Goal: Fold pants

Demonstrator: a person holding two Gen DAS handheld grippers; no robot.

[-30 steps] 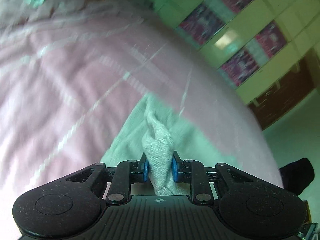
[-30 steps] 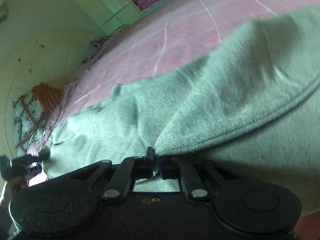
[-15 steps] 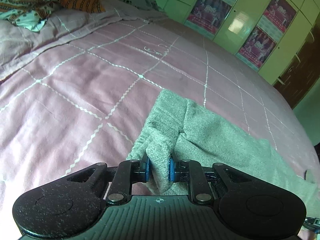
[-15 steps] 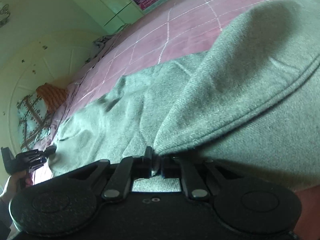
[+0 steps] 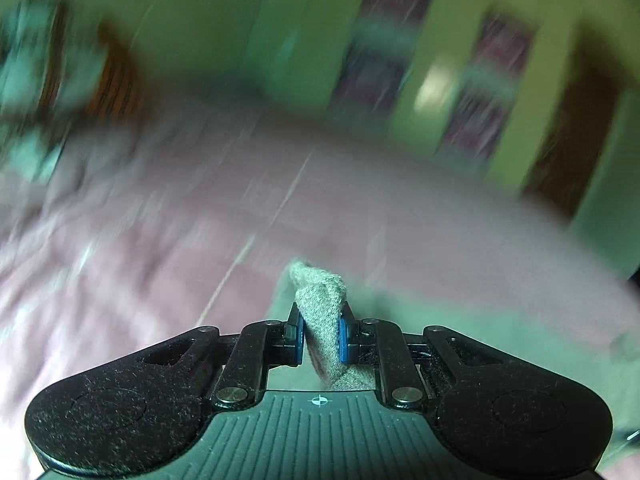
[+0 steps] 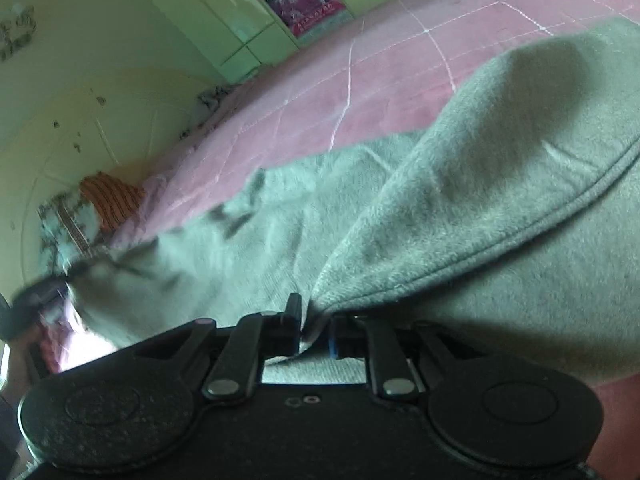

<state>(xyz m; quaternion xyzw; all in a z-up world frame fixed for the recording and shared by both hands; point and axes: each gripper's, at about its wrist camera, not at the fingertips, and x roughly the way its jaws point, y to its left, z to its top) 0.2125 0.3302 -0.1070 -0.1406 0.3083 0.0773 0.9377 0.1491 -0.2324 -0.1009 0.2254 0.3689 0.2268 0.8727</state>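
Observation:
Grey-green fleece pants point(image 6: 480, 220) lie across a pink bedspread point(image 6: 360, 80), with one edge folded up in a hump. My right gripper point(image 6: 314, 332) has that hemmed edge between its jaws, which are opening; a gap shows beside the right blue pad. My left gripper point(image 5: 320, 332) is shut on a bunched end of the pants point(image 5: 320, 304), lifted over the bed. The left wrist view is badly blurred. In the right wrist view, the left gripper point(image 6: 36, 296) is a dark blur at the pants' far end.
Pale green wardrobe doors point(image 6: 240, 20) with posters stand behind the bed. An orange striped pillow point(image 6: 112, 200) and a patterned cloth lie at the bed's head. A dark brown door point(image 5: 568, 128) is at the right. The pink bedspread point(image 5: 160, 220) spreads beyond the pants.
The left gripper rolled and swung, blurring its view, still gripping the bunched cloth. The right jaws parted slightly around the hem. The pants' far end shifted.

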